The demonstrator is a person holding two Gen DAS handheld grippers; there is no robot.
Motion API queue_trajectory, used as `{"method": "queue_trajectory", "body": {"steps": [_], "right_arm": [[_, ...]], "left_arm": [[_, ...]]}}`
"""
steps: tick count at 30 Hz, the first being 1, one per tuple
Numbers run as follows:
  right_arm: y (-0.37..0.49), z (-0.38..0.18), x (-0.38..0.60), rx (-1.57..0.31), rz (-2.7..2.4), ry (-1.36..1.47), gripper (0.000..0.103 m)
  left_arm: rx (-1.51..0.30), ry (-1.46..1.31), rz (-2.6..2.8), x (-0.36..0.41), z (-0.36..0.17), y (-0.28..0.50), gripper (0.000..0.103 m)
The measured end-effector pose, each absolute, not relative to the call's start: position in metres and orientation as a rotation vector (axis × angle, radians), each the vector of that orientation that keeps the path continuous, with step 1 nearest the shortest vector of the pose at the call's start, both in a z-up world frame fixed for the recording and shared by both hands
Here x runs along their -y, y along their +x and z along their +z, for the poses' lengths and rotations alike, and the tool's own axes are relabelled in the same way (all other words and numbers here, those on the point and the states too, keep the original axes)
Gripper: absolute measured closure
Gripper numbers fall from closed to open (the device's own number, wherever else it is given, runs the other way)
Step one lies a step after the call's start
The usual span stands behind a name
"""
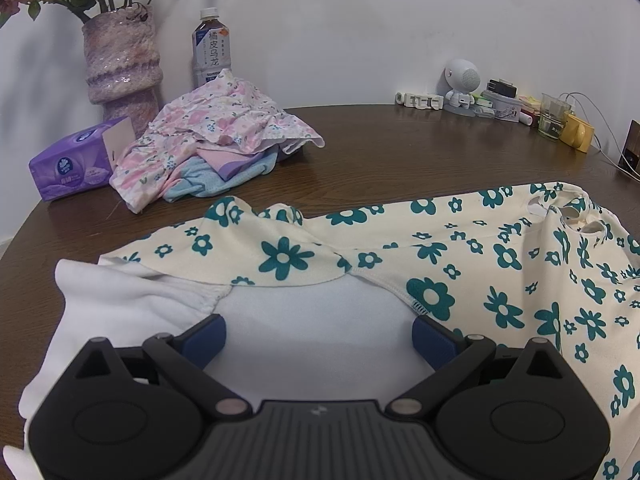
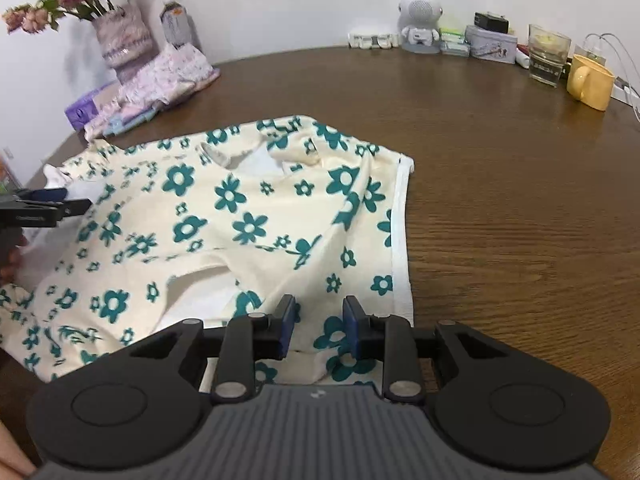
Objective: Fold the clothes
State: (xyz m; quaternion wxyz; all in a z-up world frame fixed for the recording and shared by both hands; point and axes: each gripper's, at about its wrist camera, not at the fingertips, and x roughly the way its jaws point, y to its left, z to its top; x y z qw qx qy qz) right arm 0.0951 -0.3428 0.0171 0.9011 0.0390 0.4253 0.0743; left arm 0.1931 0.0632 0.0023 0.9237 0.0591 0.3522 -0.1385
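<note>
Cream fleece garment with teal flowers [image 2: 248, 216] runs lower-left to upper-right; right claw [image 2: 319, 326], part-open, straddles its near fold; left claw [image 1: 319, 336] gapes wide.

Soft even light, fisheye-bent edges — dark corners

Dark wood-grain desk [image 2: 500, 208] carries a cream garment with teal flowers [image 2: 248, 216], spread flat on the near-left part, its white lining showing at the edges. Back-left corner: purple tissue pack [image 1: 74, 160], a heap of pink floral and blue clothes [image 1: 216, 140] just beside it, a pink vase with flowers [image 1: 120, 60] and a tea bottle [image 1: 211, 46] behind. Along the far edge to the right: white robot figurine [image 2: 420, 20], small boxes and a tin [image 2: 490, 45], glass cup [image 2: 547, 56], yellow mug [image 2: 590, 82], cables [image 2: 616, 46].
</note>
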Motion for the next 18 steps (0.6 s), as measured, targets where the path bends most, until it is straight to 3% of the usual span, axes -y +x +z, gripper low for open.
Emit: {"method": "queue_trajectory", "body": {"steps": [10,11,14,18], "right_arm": [[0.092,0.016,0.336,-0.896,0.126,0.057,0.077],[0.091,0.016,0.333,-0.892,0.117,0.035,0.078],[0.089,0.015,0.330,-0.884,0.089,0.003,0.098],[0.087,0.018,0.337,-0.878,0.083,0.038,0.102]], "left_arm": [[-0.722,0.120,-0.280,-0.063,0.002,0.193,0.003],[-0.722,0.120,-0.280,-0.063,0.002,0.193,0.003],[-0.722,0.120,-0.280,-0.063,0.002,0.193,0.003],[-0.721,0.120,-0.280,-0.063,0.002,0.193,0.003]]}}
